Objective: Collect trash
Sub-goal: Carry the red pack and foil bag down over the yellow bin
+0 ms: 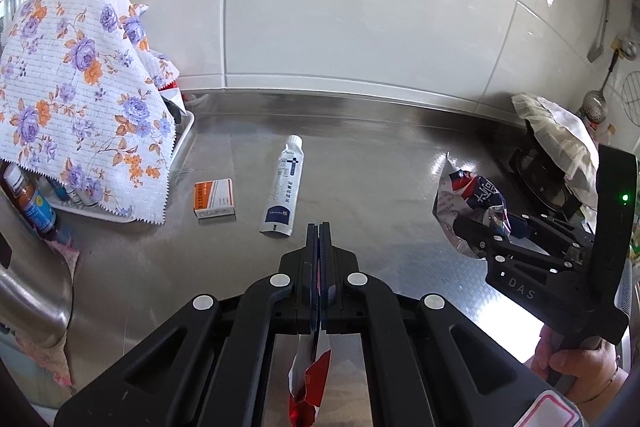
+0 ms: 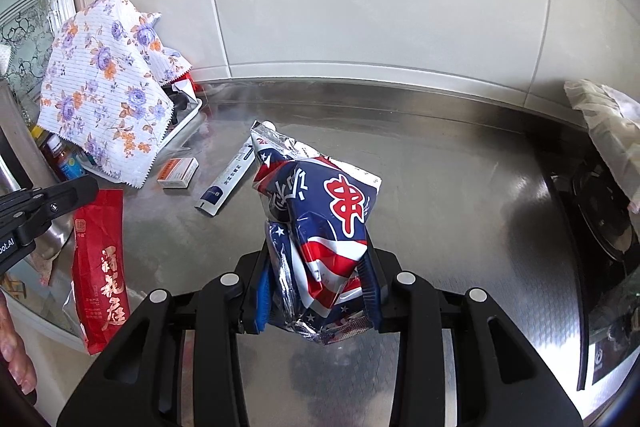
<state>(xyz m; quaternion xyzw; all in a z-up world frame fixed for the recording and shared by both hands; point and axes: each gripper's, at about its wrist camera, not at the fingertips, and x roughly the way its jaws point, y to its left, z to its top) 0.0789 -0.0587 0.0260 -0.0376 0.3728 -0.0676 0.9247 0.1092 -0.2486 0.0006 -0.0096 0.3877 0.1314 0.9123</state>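
Altogether two wrappers, each clenched in one hand-held gripper: red wrapper (image 2: 100, 267) left (image 1: 319, 227), blue wrapper (image 2: 320, 227) right (image 2: 318, 259).

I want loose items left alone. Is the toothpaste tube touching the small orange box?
Apart. The left wrist view shows bare steel counter between the toothpaste tube and the small orange box.

A flat red packet (image 2: 100, 267) with gold characters is hanging lengthwise above the steel counter, pinched at its top edge; a crumpled blue, red and white foil snack bag (image 2: 320, 227) is standing upright, squeezed around its lower half
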